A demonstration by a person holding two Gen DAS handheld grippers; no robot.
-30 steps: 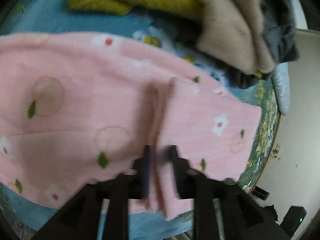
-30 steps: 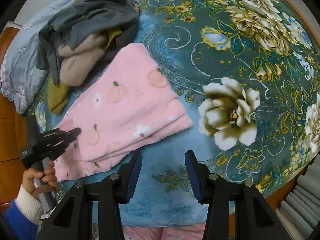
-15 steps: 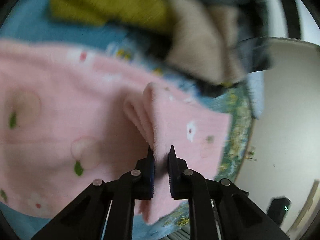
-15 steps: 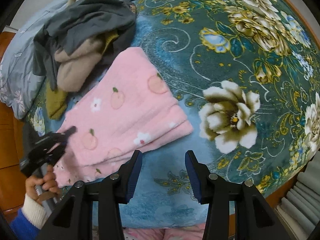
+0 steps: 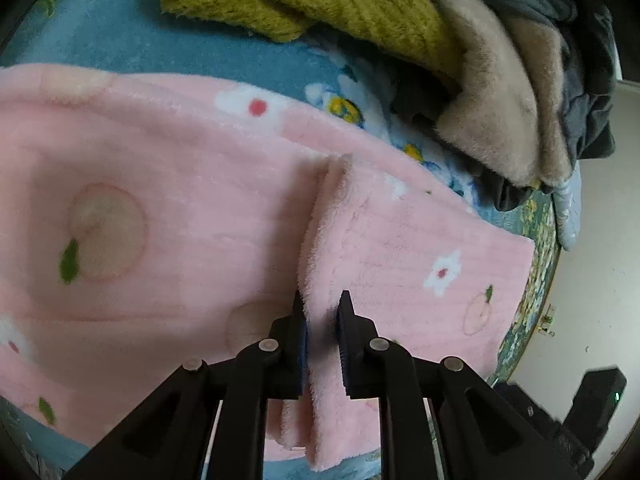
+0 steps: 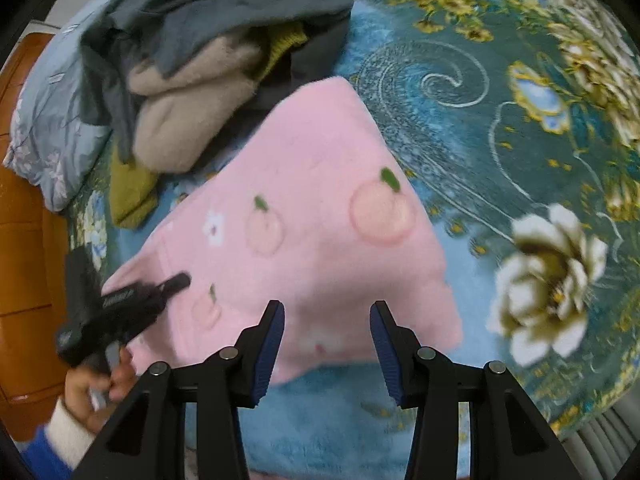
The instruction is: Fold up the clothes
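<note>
Crowding pink garment point(image 6: 320, 240), heaped clothes point(image 6: 200, 80)

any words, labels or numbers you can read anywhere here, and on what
None can be read.
Left gripper: a pale line of print on its black body, seen from the right wrist, too blurred to read.
Pink garment, clothes pile, bedspread: only peach, flower and floral prints, no text.

Pink fleece garment point(image 6: 320, 248), peach and flower print: folded, lying flat on the bed, one edge pinched up into a ridge. Unfolded clothes heap point(image 6: 208, 64): grey, beige, olive, just beside it.
</note>
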